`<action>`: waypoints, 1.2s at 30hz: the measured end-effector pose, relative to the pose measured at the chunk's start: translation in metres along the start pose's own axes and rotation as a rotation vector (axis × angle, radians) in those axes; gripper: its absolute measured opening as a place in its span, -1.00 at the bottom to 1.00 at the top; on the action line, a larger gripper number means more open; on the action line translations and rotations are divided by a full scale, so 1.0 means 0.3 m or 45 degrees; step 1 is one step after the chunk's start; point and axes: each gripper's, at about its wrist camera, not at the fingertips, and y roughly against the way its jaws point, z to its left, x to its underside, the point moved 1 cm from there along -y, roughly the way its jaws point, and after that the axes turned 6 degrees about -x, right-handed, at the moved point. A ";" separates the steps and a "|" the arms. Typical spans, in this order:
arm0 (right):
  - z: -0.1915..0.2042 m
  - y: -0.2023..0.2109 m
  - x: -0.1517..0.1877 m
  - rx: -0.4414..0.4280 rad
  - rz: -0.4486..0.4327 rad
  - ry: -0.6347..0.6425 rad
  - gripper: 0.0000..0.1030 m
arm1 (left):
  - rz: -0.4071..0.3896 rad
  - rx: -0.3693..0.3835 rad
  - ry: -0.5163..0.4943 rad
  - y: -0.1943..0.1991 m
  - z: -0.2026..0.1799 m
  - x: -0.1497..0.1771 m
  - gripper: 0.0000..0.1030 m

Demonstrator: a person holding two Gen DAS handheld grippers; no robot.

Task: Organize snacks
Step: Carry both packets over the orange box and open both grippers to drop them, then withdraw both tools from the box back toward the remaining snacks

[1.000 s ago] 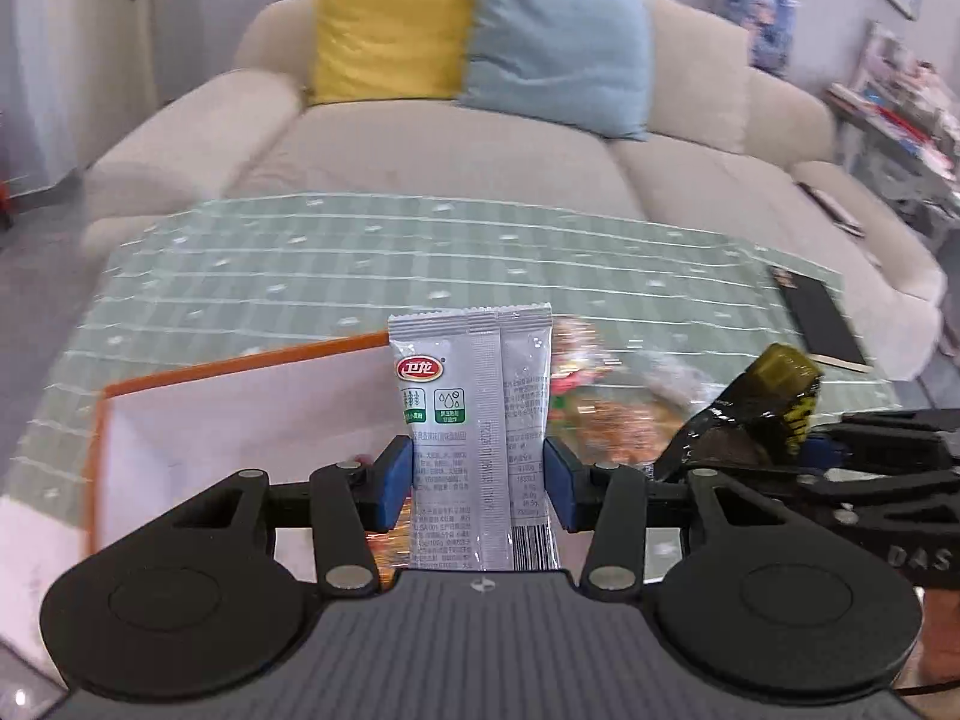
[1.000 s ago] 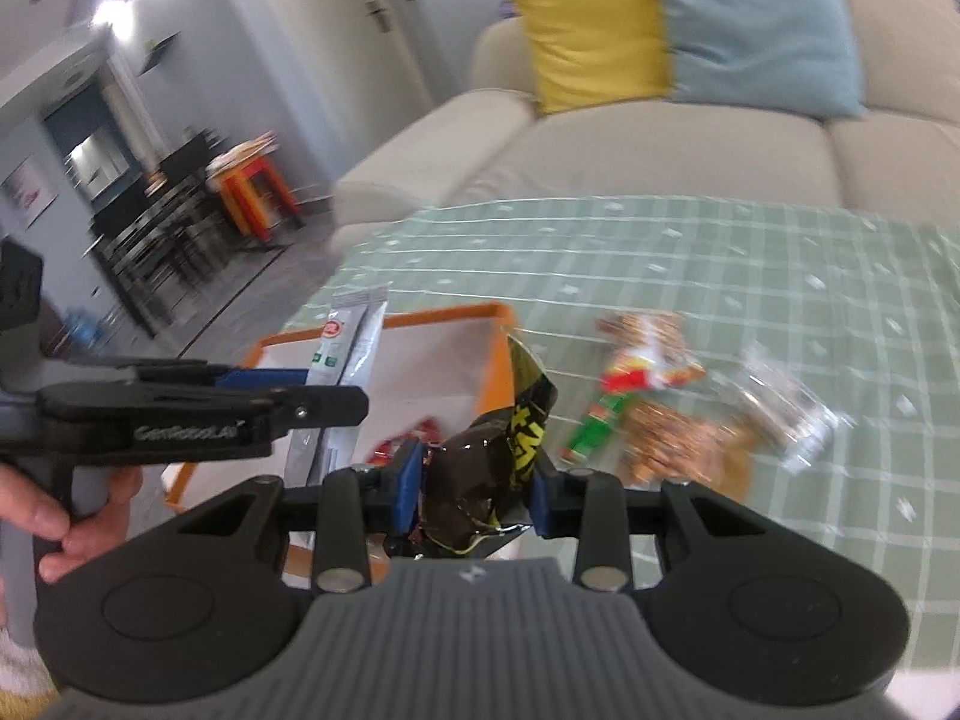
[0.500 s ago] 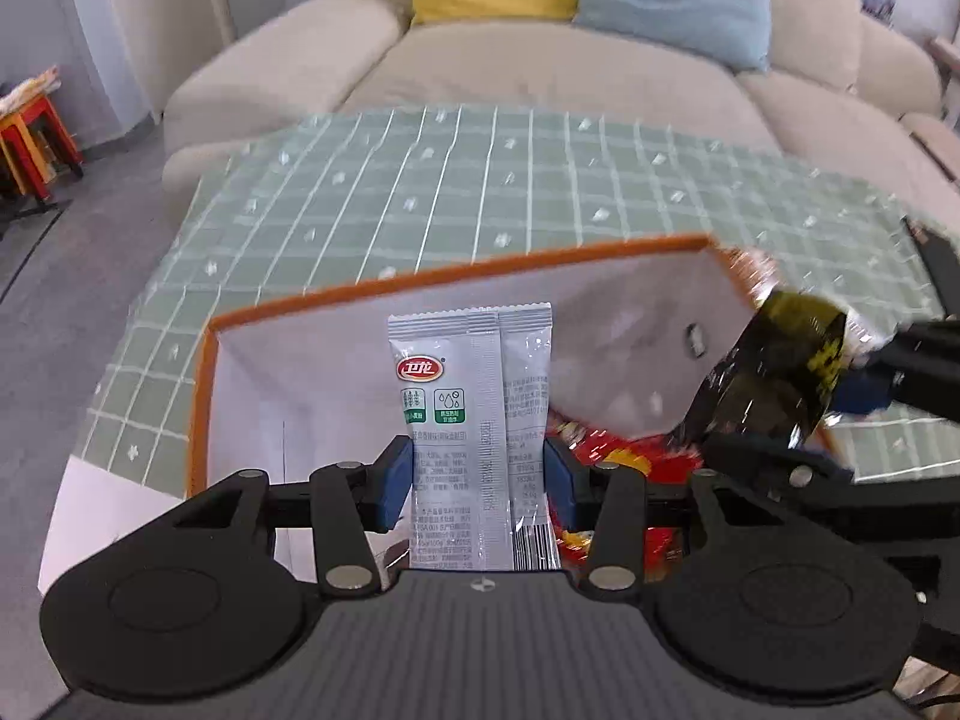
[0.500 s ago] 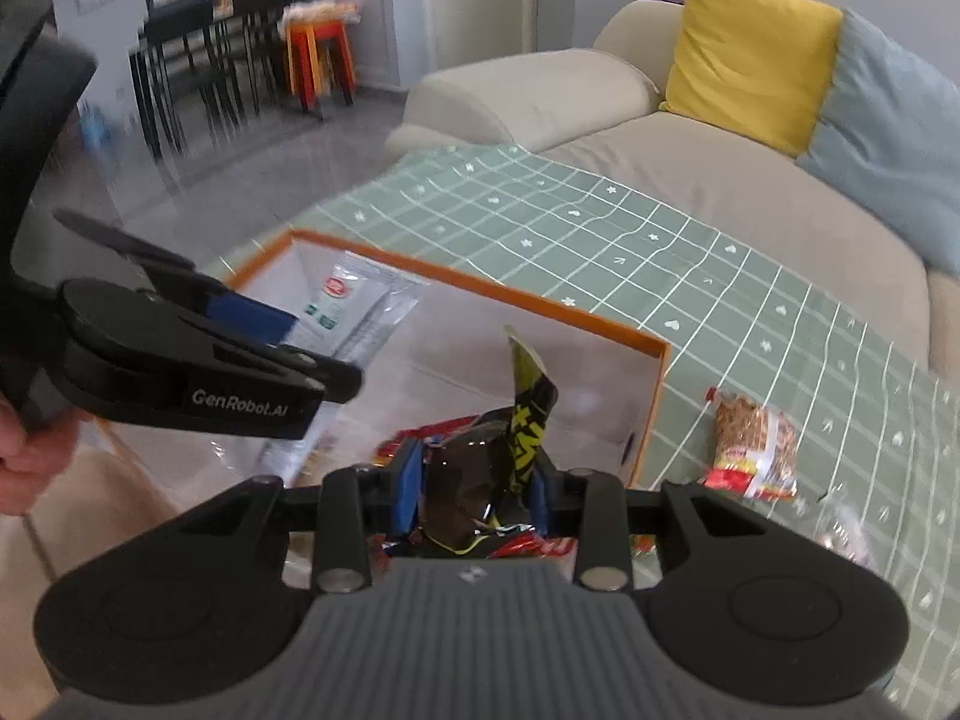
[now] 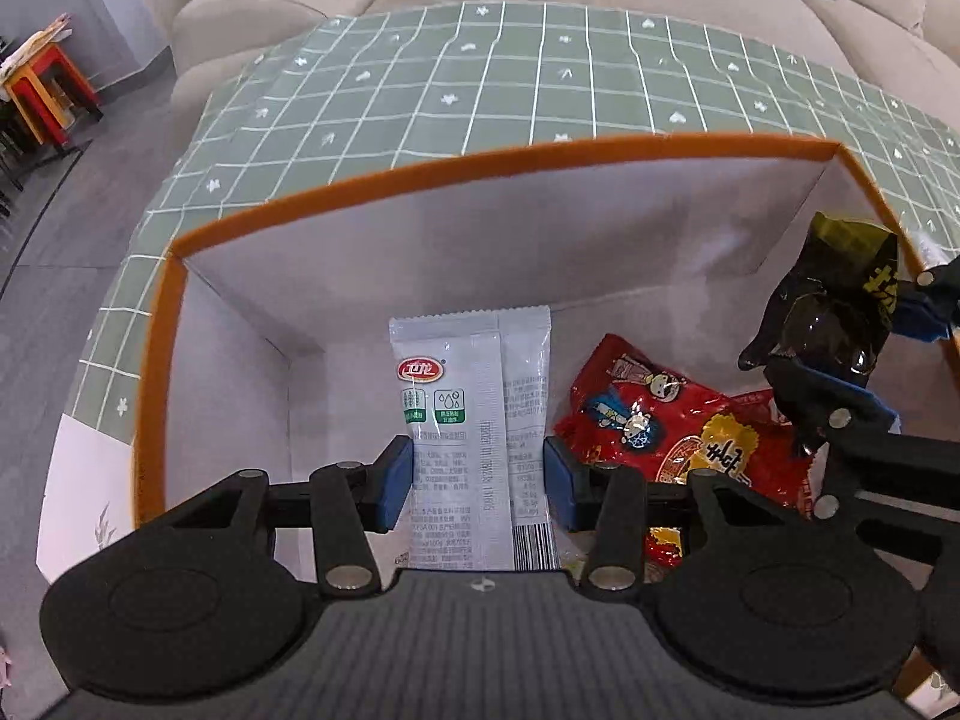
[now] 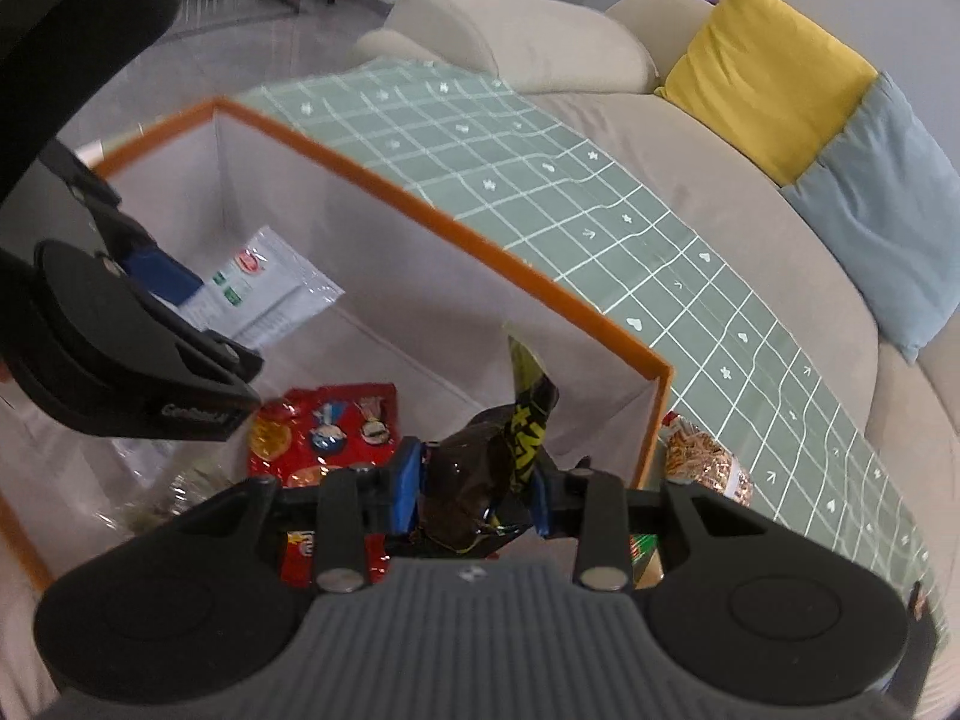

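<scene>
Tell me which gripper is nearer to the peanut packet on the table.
Right. The right gripper holds its dark packet just inside the box wall beside the peanut packet; the left gripper is across the box.

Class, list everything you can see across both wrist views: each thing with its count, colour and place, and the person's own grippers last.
storage box: one, white walls, orange rim, on the tablecloth
red snack packs: at least two, on the box floor
white sachet: one, held over the box
dark wrapper: one, black with yellow print, held over the box
peanut pack: one, brown, outside the box
tablecloth: one, green grid
sofa: one, beige
cushions: two, yellow and blue
left gripper: shut on sachet
right gripper: shut on wrapper
</scene>
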 end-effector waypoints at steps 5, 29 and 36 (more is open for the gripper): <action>0.009 -0.051 0.009 0.016 0.051 0.032 -0.34 | 0.029 -0.023 -0.009 -0.024 -0.016 -0.015 0.03; 0.023 -0.009 0.018 0.058 0.006 0.058 0.31 | -0.025 -0.032 0.001 -0.002 -0.019 -0.006 0.39; 0.011 0.057 0.021 0.081 -0.046 0.049 0.40 | -0.093 -0.015 0.020 0.058 -0.013 -0.005 0.40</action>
